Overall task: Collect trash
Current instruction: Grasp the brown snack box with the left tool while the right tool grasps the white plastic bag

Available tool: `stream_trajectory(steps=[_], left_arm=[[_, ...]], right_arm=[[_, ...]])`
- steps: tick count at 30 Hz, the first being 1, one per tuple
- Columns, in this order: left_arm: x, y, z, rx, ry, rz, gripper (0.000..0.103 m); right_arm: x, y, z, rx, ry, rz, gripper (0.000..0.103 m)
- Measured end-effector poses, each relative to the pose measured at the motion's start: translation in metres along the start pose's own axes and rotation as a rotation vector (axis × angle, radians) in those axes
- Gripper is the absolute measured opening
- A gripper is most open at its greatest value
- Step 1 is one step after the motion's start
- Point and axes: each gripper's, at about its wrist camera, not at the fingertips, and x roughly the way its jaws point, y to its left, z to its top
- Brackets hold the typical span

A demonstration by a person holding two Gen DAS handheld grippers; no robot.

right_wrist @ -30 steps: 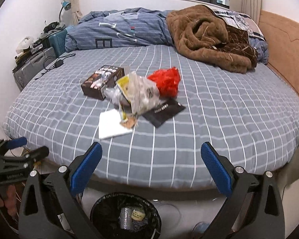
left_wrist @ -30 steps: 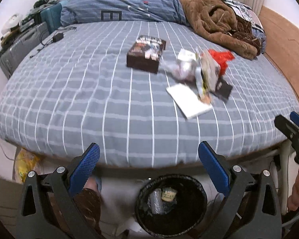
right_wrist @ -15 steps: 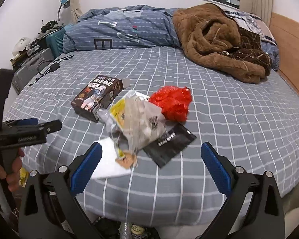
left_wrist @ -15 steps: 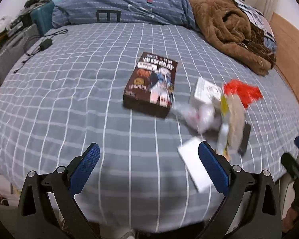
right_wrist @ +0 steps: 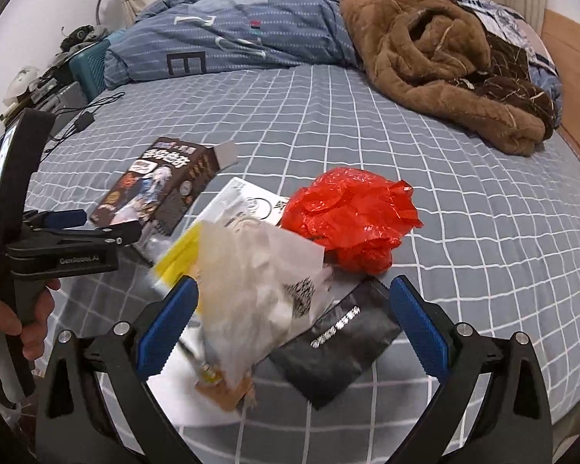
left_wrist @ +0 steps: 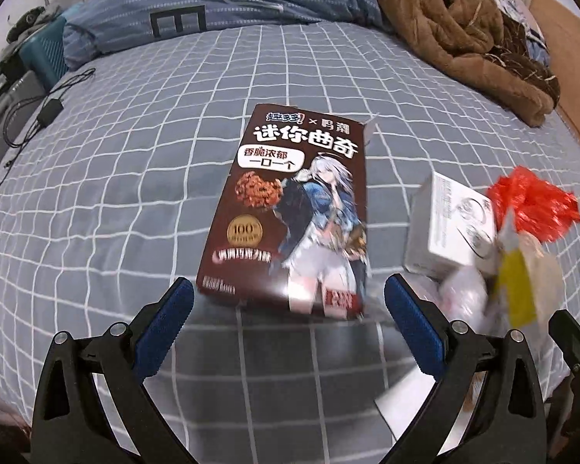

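A brown cookie box lies flat on the grey checked bed, just ahead of my open, empty left gripper. It also shows in the right wrist view. To its right lie a white box, a red plastic bag and a clear crumpled bag. My right gripper is open and empty, its jaws either side of the clear bag and a black packet. A white paper lies under the pile.
A brown fleece blanket and a blue striped duvet lie at the far side of the bed. A charger and cable sit at the left edge. A wooden wall panel runs along the right.
Both grippers have moved forward and down over the bed toward the trash. The bin below the bed edge has dropped out of view. Both stay open.
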Motion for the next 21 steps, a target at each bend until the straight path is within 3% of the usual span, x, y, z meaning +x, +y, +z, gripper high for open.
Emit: stream_trajectory(steps=[11,21], left_arm=[[0.03,0.002,0.019,0.003,0.011,0.007,0.097],[0.042,0.004,0.024,-0.025,0.028,-0.029,0.094]], right_arm=[[0.027,-0.005,0.004,0.044,0.035,0.057,0.091],[0.045,-0.007,0.001,0.084,0.094,0.147,0.069]])
